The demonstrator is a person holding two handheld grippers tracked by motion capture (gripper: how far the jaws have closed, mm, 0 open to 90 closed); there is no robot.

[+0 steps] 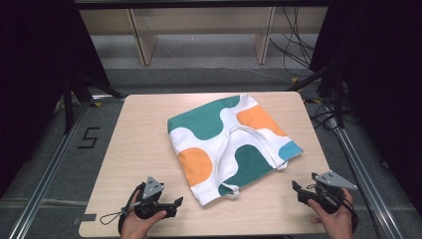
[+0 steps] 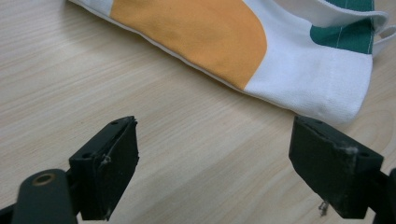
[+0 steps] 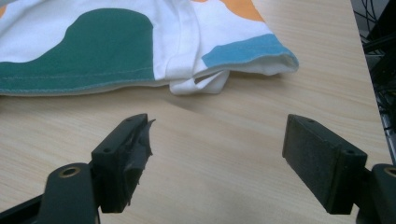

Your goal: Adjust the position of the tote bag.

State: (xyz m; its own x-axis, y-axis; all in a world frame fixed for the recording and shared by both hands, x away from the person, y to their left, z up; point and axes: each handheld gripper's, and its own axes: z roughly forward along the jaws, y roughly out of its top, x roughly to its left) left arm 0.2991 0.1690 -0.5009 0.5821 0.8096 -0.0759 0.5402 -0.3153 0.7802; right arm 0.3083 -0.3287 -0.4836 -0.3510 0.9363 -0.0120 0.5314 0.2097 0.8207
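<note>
Both hands rest low, left tongs (image 1: 177,203) and right tongs (image 1: 297,187) gaping wide.

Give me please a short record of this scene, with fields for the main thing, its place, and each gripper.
main thing: tote bag, white with green, orange and blue patches, lying flat
straps: white straps lying on top of the bag
place: middle of the wooden table, turned at an angle
left gripper: open, nothing between the jaws, short of the bag's near corner
right gripper: open, nothing held, near the bag's blue corner

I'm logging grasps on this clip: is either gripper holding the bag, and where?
Nothing is held. The left gripper and right gripper are both open over bare table, short of the tote bag.
</note>
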